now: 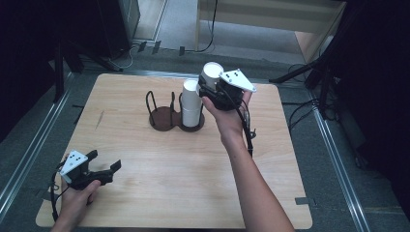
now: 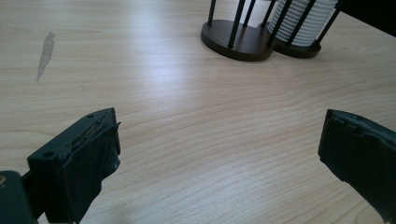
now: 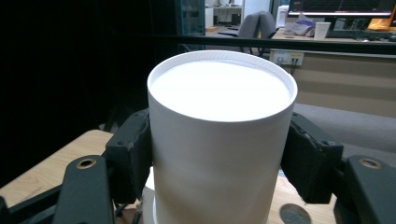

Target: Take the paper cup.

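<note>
White cup sits clamped in right claw above stacked cups in rack; left claw gapes empty.

Dim surroundings; overhead light on table; soft glare on wood; near tongs blurred.

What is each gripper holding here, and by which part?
Right gripper clamps a white cup by its side wall, below the rim. Left gripper is open, holding nothing.

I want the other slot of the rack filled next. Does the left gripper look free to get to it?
Probably yes. The left gripper is open and holds nothing, bare table lies between it and the rack, and the near slot stands empty.
</note>
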`<state>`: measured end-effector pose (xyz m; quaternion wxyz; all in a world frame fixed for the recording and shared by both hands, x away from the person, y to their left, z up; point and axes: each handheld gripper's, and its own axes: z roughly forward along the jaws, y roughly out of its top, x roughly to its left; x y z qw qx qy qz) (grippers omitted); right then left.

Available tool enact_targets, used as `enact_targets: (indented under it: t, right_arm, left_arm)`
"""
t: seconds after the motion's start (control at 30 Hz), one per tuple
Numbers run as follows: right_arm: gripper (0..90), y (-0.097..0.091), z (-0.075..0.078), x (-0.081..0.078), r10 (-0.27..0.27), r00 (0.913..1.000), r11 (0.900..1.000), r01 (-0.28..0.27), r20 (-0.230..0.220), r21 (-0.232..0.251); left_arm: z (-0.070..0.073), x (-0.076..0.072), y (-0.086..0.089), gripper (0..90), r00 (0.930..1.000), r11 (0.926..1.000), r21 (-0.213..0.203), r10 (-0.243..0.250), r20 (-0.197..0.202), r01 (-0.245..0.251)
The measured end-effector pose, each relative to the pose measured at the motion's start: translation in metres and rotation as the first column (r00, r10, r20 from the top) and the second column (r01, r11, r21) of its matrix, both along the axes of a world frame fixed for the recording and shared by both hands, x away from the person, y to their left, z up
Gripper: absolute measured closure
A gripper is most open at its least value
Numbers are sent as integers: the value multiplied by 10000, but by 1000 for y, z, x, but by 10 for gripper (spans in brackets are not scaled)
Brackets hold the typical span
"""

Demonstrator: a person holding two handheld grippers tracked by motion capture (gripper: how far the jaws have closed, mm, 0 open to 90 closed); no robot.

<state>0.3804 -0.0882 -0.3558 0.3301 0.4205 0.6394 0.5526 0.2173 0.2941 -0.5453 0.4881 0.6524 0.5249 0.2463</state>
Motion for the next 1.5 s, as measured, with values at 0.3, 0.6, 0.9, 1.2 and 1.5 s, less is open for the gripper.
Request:
enact_targets:
  t: [0.3,0.6,0.9,1.2,1.5]
  right_arm:
    - [318,-20,-9,-17,-129,9999,9997,128,-66,-200]
    - [317,-36,-23,-37,-244,9991,9992,233,-343,-317]
    - [317,-50,-39,-58,-263,9984,9994,251,-497,-243]
    - [317,-63,-52,-76,-290,9973,9996,290,-681,-18]
    - [317,-73,-69,-89,-461,9944,9989,464,-950,12]
  left_arm:
    - [3,-3,-3,0,9990,9985,374,-412,199,404]
    - [11,-1,-8,0,9990,9990,-44,-447,73,447]
    - [25,1,-13,0,9992,9985,-536,48,-397,-70]
    - [34,1,-26,0,9987,9970,-656,-430,-258,412]
    - [41,5,-42,0,9982,9988,-200,-452,-404,444]
